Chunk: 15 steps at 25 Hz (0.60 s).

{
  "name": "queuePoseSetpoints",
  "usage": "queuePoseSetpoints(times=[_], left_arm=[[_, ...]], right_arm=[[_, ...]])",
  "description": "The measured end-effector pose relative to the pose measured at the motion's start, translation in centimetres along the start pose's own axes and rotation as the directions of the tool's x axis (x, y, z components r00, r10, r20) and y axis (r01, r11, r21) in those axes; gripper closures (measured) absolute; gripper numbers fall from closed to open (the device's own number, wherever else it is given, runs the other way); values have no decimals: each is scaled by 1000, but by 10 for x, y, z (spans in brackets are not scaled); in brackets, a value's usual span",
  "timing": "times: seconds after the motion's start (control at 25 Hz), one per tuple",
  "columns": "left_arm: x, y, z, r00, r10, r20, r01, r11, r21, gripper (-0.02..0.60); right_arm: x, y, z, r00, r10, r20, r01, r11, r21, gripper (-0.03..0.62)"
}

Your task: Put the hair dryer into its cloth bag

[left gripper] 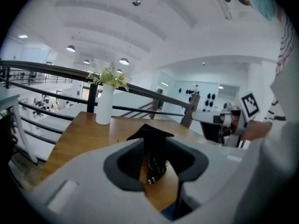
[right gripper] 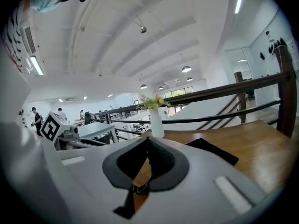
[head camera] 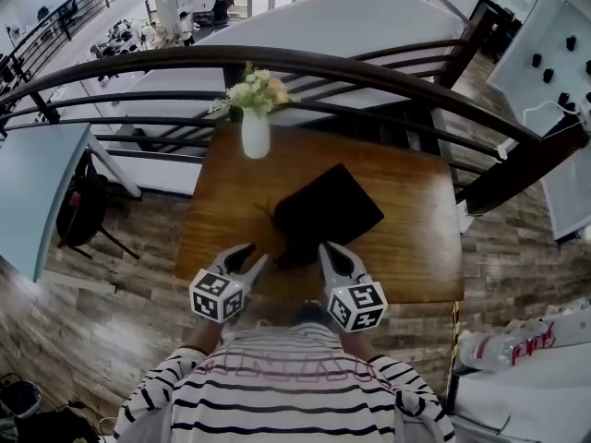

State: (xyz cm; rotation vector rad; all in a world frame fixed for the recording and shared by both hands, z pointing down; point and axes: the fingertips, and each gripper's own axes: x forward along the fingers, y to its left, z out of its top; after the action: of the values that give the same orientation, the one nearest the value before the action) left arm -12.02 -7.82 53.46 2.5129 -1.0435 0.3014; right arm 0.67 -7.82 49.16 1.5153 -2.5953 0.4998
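Left tool (head camera: 258,258) and right tool (head camera: 326,249) at the near edge of the cloth bag (head camera: 328,206).
Your left tool is clamping a raised fold of the black bag, with a thin cord (left gripper: 153,168) hanging between its jaws. Your right tool is pressing its jaws together, tip beside the bag's near corner. The bag is lying mid-tabletop (head camera: 416,238), and a white vase (head camera: 255,133) is standing beyond it.

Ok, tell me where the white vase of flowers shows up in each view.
Head view: the white vase stands upper middle-left, at the table's far edge.
Left gripper view: the vase is left of centre, at mid-height.
Right gripper view: the vase is near the centre.
Shared landmark: the dark railing runs behind it in all three.
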Motion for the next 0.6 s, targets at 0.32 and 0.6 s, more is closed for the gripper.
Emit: queuePoseSetpoints(times=[0.32,0.6], left_arm=[[-22,2,4,999,20,43,-20,1000,0,518],[-39,8,6,995,45,89,-44,999,-12,577]], right_arm=[[-1,21,6,999,34,23,-34,999,-5,594],[1,34,-1,999,47,9,-47,999,7,594]])
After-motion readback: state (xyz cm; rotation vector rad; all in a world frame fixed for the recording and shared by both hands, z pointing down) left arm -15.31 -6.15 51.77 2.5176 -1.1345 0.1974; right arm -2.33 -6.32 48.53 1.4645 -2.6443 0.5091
